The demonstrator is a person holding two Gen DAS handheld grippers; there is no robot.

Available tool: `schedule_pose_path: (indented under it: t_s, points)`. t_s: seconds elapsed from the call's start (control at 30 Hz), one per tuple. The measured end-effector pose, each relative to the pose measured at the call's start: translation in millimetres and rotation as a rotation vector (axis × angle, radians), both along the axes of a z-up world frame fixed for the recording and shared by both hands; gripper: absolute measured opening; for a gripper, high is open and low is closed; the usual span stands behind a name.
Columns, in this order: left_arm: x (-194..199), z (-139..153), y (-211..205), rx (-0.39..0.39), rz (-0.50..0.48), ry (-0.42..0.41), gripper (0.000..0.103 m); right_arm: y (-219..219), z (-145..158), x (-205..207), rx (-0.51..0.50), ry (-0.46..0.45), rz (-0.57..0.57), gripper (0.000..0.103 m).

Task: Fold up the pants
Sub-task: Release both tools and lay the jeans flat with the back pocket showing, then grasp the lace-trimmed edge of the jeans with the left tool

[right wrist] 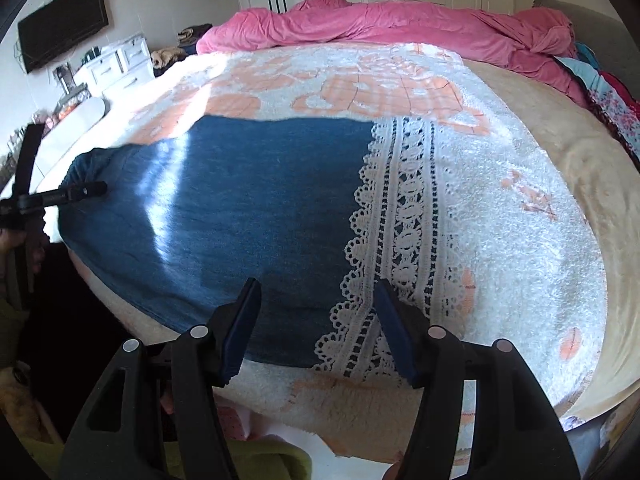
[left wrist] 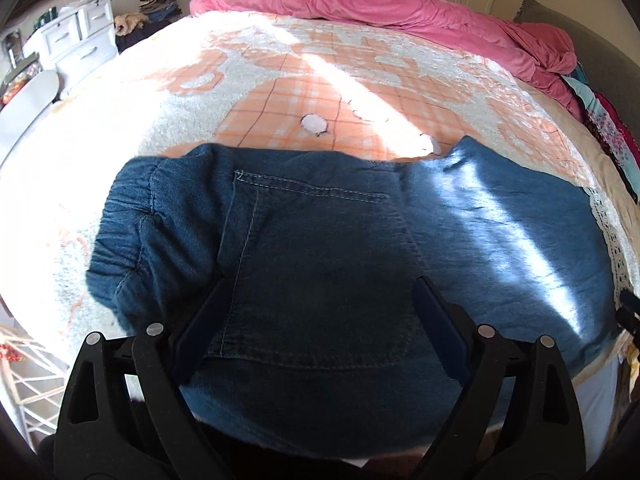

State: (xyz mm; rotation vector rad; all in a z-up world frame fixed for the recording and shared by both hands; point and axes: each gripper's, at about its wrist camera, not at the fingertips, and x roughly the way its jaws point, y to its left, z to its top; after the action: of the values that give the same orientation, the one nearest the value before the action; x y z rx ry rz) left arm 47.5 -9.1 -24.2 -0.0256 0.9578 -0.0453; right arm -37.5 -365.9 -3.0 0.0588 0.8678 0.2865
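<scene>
Pants: the denim pants [left wrist: 320, 248] are lying flat across the near edge of the bed [left wrist: 120, 128], on the white-and-orange blanket [left wrist: 280, 92]; they are looking already doubled leg over leg, so that a lengthwise fold is probably what comes next.
Waist end: the gathered waistband [left wrist: 120, 220] and back pocket [left wrist: 312, 272] are sitting at the left, right under the left gripper; that end is spread smooth, likely to keep the fold square.
Left gripper: the left gripper [left wrist: 320, 328] is hovering low over the pocket with its jaws wide apart and nothing between them; it is lining up on the waist, the natural corner to pinch.
Hem end: the lace-trimmed cuff [right wrist: 400, 240] is lying at the right, flat on the blanket.
Right gripper: the right gripper [right wrist: 316, 332] is poised over the seam where denim meets lace, jaws apart and empty; it is straddling the hem, seemingly so both ends can be lifted together.
Pink duvet: the pink duvet [left wrist: 400, 4] is bunched at the far side of the bed, well apart from the pants; it is leaving room to work.
Risk: sun glare is washing out part of the fabric, so any creases there are hard to judge.
</scene>
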Motion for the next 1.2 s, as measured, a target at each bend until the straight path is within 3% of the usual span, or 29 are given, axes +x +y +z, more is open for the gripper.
schedule_pose_path:
  t_s: [0.07, 0.37, 0.47, 0.77, 1.2]
  points:
    - [-6, 9, -7, -0.009, -0.026, -0.016, 0.085, -4, 12, -7, -0.01, -0.038, -0.008, 0.074]
    - [-26, 43, -45, 0.001, -0.116, -0.103, 0.09, -29, 40, -24, 0.013, -0.111, -0.067, 0.075]
    - [-31, 53, -59, -0.015, -0.155, -0.124, 0.091, -34, 45, -28, 0.015, -0.132, -0.082, 0.089]
    - [-36, 73, -104, -0.025, -0.258, -0.163, 0.093, -49, 47, -35, 0.048, -0.157, -0.128, 0.089]
    - [-17, 68, -169, -0.006, -0.378, -0.141, 0.093, -58, 40, -47, 0.068, -0.136, -0.135, 0.089]
